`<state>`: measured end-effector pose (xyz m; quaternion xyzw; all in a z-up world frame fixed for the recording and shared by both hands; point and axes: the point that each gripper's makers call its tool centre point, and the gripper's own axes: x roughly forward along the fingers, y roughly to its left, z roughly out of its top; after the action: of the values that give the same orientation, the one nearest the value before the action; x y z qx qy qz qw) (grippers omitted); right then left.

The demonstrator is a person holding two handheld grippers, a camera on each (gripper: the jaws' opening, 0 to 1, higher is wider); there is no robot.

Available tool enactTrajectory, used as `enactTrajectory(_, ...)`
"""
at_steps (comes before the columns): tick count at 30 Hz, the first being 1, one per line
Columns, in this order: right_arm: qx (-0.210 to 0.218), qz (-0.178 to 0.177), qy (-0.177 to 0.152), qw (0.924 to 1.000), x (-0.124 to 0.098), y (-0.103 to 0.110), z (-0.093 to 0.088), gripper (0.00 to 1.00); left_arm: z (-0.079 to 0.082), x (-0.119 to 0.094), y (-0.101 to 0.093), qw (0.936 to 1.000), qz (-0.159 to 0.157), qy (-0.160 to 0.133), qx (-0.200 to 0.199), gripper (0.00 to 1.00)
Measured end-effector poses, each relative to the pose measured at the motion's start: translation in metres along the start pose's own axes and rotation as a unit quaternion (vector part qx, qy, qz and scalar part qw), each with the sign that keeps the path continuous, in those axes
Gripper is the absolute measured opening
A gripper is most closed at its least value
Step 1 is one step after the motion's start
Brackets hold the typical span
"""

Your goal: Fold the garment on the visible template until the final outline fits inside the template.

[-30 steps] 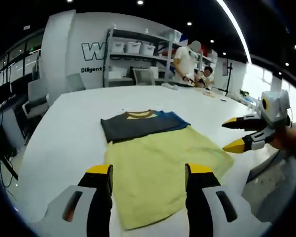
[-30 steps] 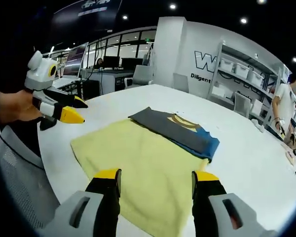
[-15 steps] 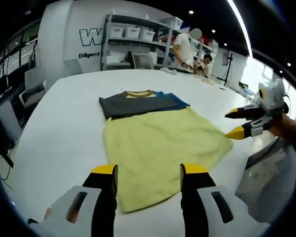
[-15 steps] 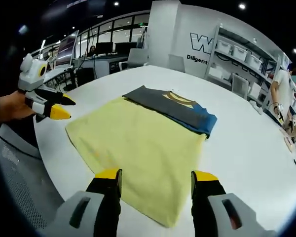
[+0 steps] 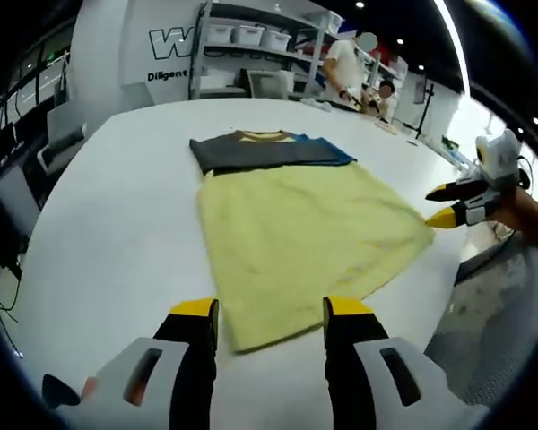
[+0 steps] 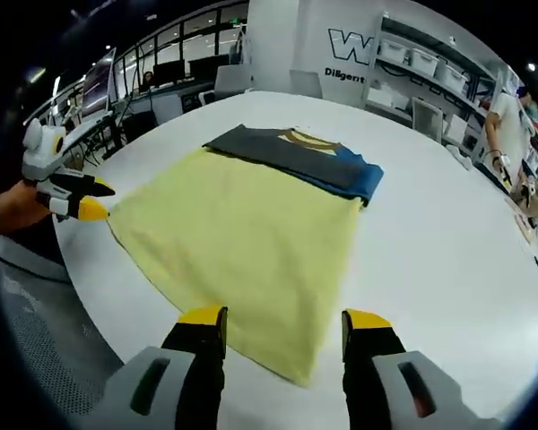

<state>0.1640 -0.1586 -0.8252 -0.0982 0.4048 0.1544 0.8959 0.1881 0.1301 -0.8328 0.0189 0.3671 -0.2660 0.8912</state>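
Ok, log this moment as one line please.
left claw: open, over cloth edge | right claw: open, over cloth edge | yellow cloth: flat | dark folded shirt: at far end

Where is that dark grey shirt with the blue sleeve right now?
In both views the dark grey shirt with the blue sleeve lies flat on the white table, along the far edge of the yellow cloth.

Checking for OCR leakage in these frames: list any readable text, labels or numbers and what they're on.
"W": large letter on the white back wall, cut off by the shelving; rest hidden.
"Diligent" / "Diligen": small line beneath it on the same wall, cut off by the shelving.
Nothing readable on the garment, the table, the storage bins or either gripper.
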Motion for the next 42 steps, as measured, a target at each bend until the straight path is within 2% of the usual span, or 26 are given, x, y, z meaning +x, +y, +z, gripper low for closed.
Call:
enactTrajectory(5, 0.011, 0.004, 0.011, 0.9999, -0.001, 0.0, -0.007, 0.46, -0.009, 0.003, 0.006, 0.9997, 0.007, 0.018, -0.012, 0.39)
enactTrajectory(11, 0.024, 0.007, 0.02, 0.9995, 0.0, -0.001, -0.013, 0.43, -0.012, 0.007, 0.006, 0.9994, 0.007, 0.026, -0.02, 0.37)
enactTrajectory(14, 0.027, 0.005, 0.019, 0.9995, -0.001, -0.001, -0.013, 0.42, -0.012, 0.007, 0.006, 0.9995, 0.007, 0.023, -0.018, 0.37)
enactTrajectory(21, 0.03, 0.006, 0.03, 0.9991, 0.0, -0.001, -0.018, 0.4, -0.019, 0.007, 0.018, 0.9976, 0.019, 0.024, -0.063, 0.3)
enactTrajectory(27, 0.036, 0.004, 0.045, 0.9984, 0.001, -0.002, -0.025, 0.37, -0.02, 0.01, 0.014, 0.9981, 0.014, 0.029, -0.052, 0.27)
enactTrajectory(31, 0.038, 0.003, 0.053, 0.9979, 0.002, -0.004, -0.029, 0.33, -0.019, 0.01, 0.016, 0.9976, 0.012, 0.022, -0.064, 0.25)
enactTrajectory(34, 0.067, 0.002, 0.058, 0.996, 0.002, -0.011, -0.033, 0.27, -0.018, 0.011, 0.016, 0.9975, 0.012, 0.022, -0.065, 0.23)
enactTrajectory(35, 0.092, 0.009, 0.061, 0.9939, 0.002, -0.012, -0.035, 0.26, -0.019, 0.011, 0.015, 0.9974, 0.01, 0.023, -0.067, 0.21)
enactTrajectory(37, 0.109, 0.021, 0.068, 0.9915, 0.004, -0.01, -0.038, 0.24, -0.019, 0.011, 0.015, 0.9975, 0.011, 0.021, -0.067, 0.21)
enactTrajectory(42, 0.1, 0.015, 0.08, 0.9916, 0.007, -0.009, -0.042, 0.24, -0.02, 0.011, 0.014, 0.9975, 0.008, 0.027, -0.064, 0.17)
